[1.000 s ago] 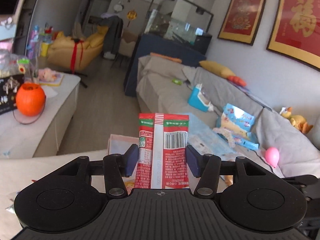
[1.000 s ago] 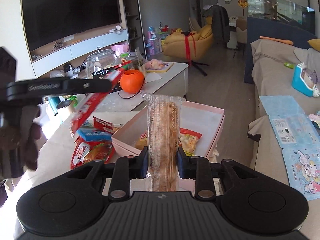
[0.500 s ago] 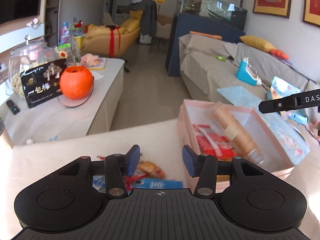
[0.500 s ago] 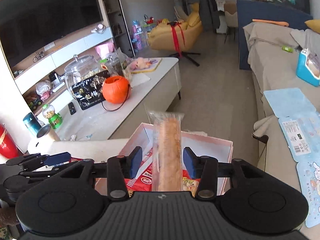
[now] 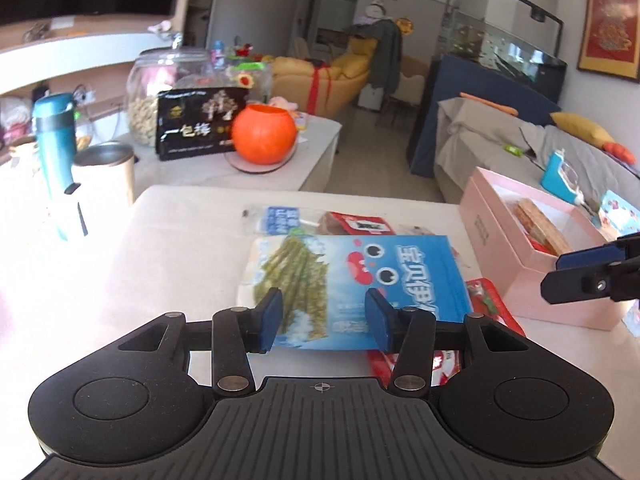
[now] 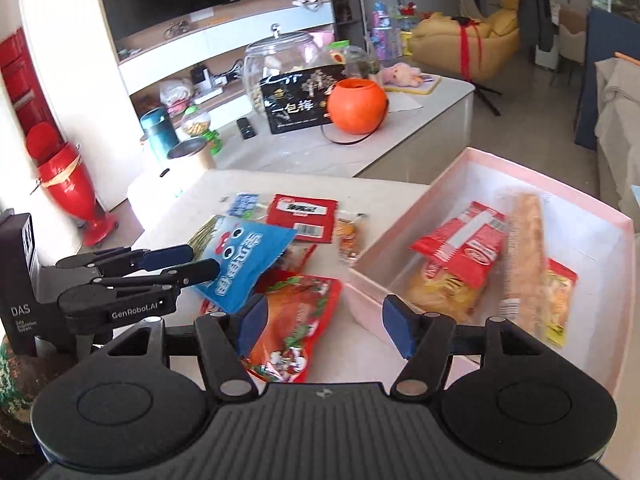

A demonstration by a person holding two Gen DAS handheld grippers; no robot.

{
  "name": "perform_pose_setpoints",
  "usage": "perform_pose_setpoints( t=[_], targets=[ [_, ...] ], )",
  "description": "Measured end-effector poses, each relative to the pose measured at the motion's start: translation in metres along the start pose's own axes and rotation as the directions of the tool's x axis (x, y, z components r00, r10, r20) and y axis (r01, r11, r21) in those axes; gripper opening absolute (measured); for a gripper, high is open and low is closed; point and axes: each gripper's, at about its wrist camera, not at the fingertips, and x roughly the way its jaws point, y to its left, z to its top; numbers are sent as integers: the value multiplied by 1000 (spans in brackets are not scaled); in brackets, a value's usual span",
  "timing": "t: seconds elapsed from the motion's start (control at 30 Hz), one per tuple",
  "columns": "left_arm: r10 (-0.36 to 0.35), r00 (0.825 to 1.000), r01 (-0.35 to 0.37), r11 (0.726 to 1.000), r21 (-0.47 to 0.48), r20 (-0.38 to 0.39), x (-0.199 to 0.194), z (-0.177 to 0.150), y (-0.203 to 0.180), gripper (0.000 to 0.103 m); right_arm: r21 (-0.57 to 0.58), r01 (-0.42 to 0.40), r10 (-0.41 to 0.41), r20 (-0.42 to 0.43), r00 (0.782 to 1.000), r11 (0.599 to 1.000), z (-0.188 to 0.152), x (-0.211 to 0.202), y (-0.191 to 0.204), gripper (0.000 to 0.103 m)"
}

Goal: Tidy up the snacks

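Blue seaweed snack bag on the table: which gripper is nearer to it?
Left. The left gripper is open right over the blue seaweed bag, its pads straddling it; the right gripper is open by the pink box wall.

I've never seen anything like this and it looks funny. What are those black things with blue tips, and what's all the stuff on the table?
They are two grabbing tools that a person holds, one in each hand. Each has a camera looking out along its jaws, so there are two pictures. The left gripper has its jaws open over a blue seaweed snack bag lying on the white table. The right gripper is open too, near the pink box. Neither holds anything. In the box lie a long cracker pack and a red snack bag. More snacks wait on the table, like the red candy bag.
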Motion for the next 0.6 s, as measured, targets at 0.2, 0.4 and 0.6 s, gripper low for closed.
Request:
perform_pose_setpoints(
  t=[0.2,0.4,0.6],
  targets=[
    [21,1000,-17,988,-155,23,-21,1,32,49,57,-30,32,-28,999,998,47,44,28,72],
    [-234,970,206,933,-295,-64,-17,-7,42,49,116,152,-140,-102,985,982,102,122,19,49],
    [-258,963,222,922,-317,-75,-12,-8,41,49,-15,265,-260,-249,933,964,93,162,23,32]
  ],
)
